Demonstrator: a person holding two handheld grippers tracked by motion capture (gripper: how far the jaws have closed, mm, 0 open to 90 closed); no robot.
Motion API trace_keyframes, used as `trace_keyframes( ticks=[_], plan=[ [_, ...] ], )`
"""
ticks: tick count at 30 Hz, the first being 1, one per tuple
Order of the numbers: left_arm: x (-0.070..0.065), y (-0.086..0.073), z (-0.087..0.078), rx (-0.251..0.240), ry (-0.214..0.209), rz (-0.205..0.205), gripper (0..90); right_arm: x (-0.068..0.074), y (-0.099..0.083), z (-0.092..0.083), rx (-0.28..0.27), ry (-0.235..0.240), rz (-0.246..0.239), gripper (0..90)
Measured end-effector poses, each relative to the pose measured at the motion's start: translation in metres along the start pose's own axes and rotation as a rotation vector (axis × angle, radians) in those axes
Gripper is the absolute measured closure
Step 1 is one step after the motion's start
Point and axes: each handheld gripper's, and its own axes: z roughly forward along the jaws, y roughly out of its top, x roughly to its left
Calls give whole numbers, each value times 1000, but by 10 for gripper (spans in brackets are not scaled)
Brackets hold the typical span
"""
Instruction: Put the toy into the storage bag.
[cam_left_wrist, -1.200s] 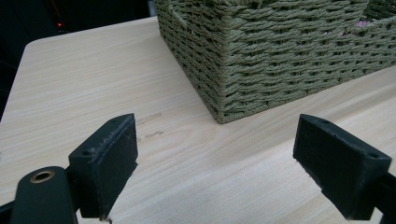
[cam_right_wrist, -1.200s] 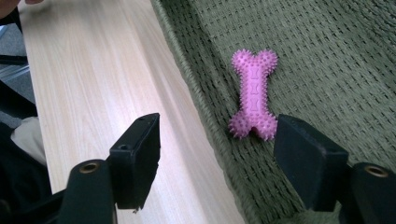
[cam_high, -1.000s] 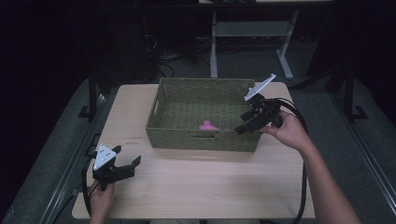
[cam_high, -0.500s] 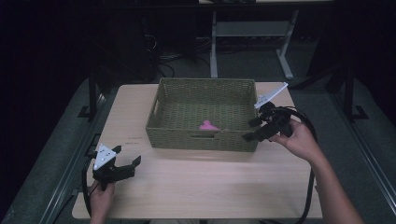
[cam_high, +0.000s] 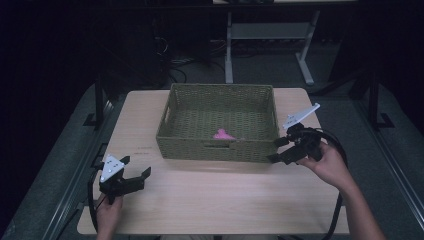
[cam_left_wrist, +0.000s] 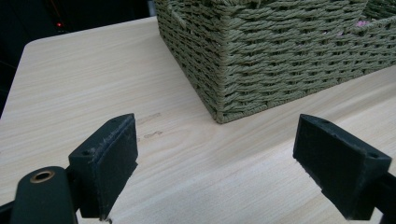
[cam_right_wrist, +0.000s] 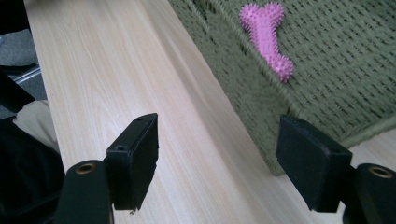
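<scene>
- Right gripper (cam_high: 278, 151) shifted since the earlier frames: from over the basket's near right corner to outside it, lower, beside the basket's right end wall at the near corner.
- Left gripper (cam_high: 136, 170) unchanged in place, well apart from the basket (cam_high: 215, 150), off its near left corner.
- Right gripper jaws spread wide, nothing between the pads; bare tabletop (cam_right_wrist: 116, 70) and the basket's outer corner (cam_right_wrist: 261, 121) seen through the gap in the right gripper view.
- Left gripper jaws likewise wide apart and empty (cam_left_wrist: 215, 168); only wood grain of the tabletop (cam_left_wrist: 84, 74) between them, basket corner (cam_left_wrist: 261, 60) ahead.
- Pink bone toy (cam_high: 223, 134) lying flat on the basket floor, toward the near wall, roughly midway along it; knobbly surface clear in the right gripper view (cam_right_wrist: 267, 39).
- Toy untouched, apart from both grippers.
- Basket upright, green woven, handle slot in the near wall; centred toward the far half of the tabletop.
- Right hand (cam_high: 332, 167) wrapped round the gripper body, cable looping behind it, off the basket's near right corner.
- Left hand (cam_high: 107, 215) below its gripper at the tabletop's near edge, far from the basket.
</scene>
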Motion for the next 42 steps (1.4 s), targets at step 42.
trace_keyframes(
  ticks=[42],
  plan=[
    [0, -1, 0, -1, 2, -5, 133, 17, -87, 18, -28, -49, 88, 283]
  ],
)
